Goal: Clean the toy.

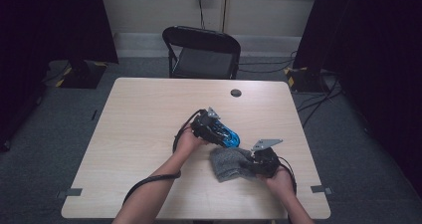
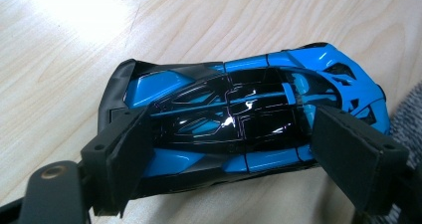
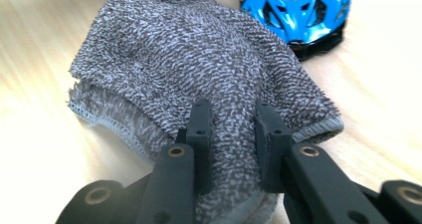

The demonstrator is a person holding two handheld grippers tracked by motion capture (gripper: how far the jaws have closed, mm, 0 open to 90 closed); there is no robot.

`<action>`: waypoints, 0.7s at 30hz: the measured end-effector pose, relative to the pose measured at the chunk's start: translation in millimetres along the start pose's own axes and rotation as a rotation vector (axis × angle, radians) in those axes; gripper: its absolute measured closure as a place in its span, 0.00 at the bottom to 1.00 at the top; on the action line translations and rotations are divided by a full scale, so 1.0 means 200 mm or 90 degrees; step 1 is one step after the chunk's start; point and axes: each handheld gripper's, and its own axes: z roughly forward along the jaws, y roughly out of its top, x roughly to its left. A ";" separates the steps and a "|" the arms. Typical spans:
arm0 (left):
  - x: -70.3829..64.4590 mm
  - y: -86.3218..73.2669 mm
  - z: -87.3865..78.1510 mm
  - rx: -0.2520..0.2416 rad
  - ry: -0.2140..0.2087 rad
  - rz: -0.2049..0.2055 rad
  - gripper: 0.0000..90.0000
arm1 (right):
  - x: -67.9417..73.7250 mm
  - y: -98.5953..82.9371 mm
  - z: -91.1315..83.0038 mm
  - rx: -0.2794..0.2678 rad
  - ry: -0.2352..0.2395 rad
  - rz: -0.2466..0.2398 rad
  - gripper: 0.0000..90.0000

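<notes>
A blue and black toy car (image 1: 226,135) (image 2: 239,112) lies on the wooden table (image 1: 149,119), held across its length by my left gripper (image 1: 209,126) (image 2: 234,144), which is shut on it with one jaw at each end. A grey towel (image 1: 228,163) (image 3: 199,69) lies bunched just in front of the car. My right gripper (image 1: 263,163) (image 3: 231,134) is shut on a fold of the towel's near edge. In the right gripper view the car's nose (image 3: 298,10) shows just past the cloth.
A black folding chair (image 1: 201,52) stands beyond the table's far edge. A dark round grommet (image 1: 236,92) sits near the far right of the tabletop. Cables trail from both grippers along the person's forearms.
</notes>
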 end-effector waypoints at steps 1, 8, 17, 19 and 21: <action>0.00 0.00 0.00 0.003 0.002 0.002 0.19 | -0.01 0.00 0.00 0.001 0.000 0.005 0.81; 0.00 0.00 0.00 0.002 0.007 0.002 0.19 | -0.10 0.00 -0.02 0.004 -0.018 0.046 0.81; 0.00 0.00 0.00 0.009 0.007 0.003 0.21 | -0.20 0.01 -0.04 0.029 -0.051 0.052 0.81; 0.00 0.00 0.00 0.010 0.006 0.004 0.21 | -0.23 0.01 -0.05 0.038 -0.063 0.052 0.81; 0.00 0.01 0.00 0.011 0.006 0.003 0.21 | -0.27 0.02 -0.06 0.045 -0.071 0.055 0.81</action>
